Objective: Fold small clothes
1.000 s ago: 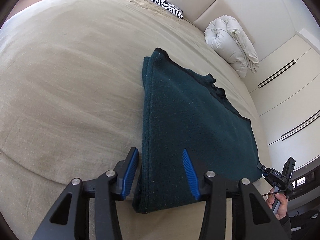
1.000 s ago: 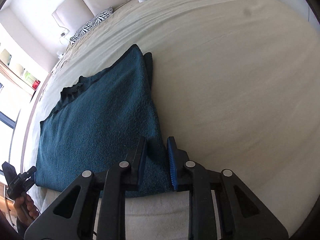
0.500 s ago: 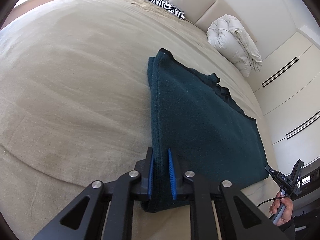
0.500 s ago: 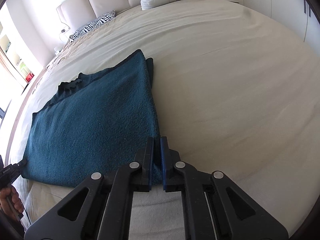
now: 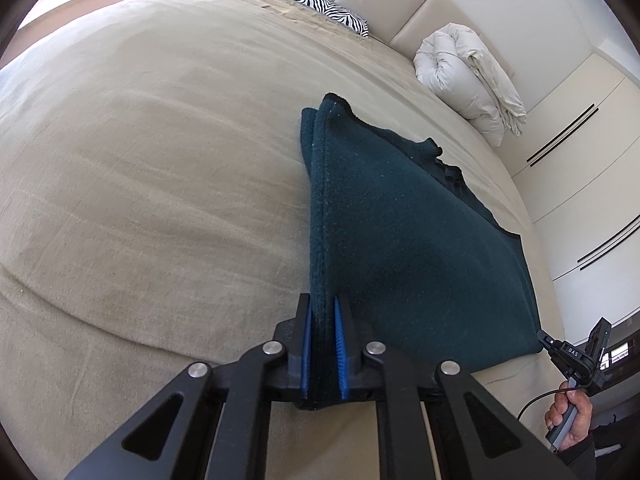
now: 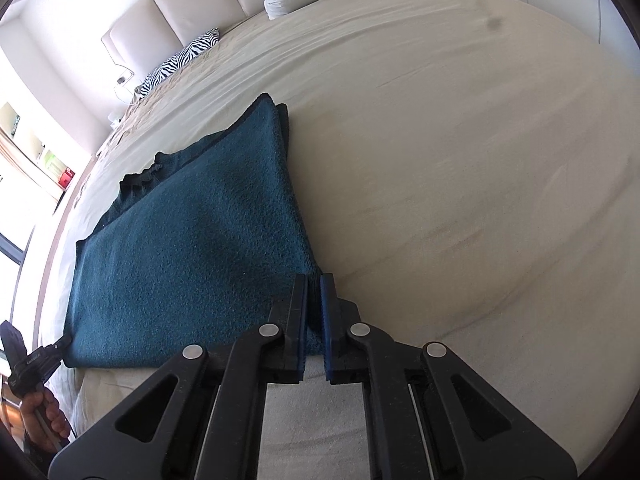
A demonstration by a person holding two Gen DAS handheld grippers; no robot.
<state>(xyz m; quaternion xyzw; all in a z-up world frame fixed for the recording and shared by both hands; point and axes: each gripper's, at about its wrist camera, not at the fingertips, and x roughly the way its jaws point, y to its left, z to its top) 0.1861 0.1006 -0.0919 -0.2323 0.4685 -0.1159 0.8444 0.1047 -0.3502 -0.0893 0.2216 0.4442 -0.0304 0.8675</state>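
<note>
A dark teal knitted garment (image 5: 400, 232) lies folded on the beige bed, and also shows in the right wrist view (image 6: 192, 248). My left gripper (image 5: 323, 308) is shut on the garment's near left corner, its blue pads pressing the stacked layers. My right gripper (image 6: 314, 284) is shut on the garment's near right corner. The garment stretches between the two grippers along its near edge. The right gripper (image 5: 576, 356) appears in the left wrist view at the garment's far corner, and the left gripper (image 6: 40, 356) appears in the right wrist view.
The beige bed sheet (image 5: 140, 152) spreads wide around the garment. A zebra-striped pillow (image 5: 320, 2) and a rolled white duvet (image 5: 468, 76) lie by the padded headboard. White wardrobe doors (image 5: 592, 152) stand beside the bed.
Both grippers closed on the near corners of the garment; a second ago the left was wide open and the right partly open. The gripped edge has risen slightly.
</note>
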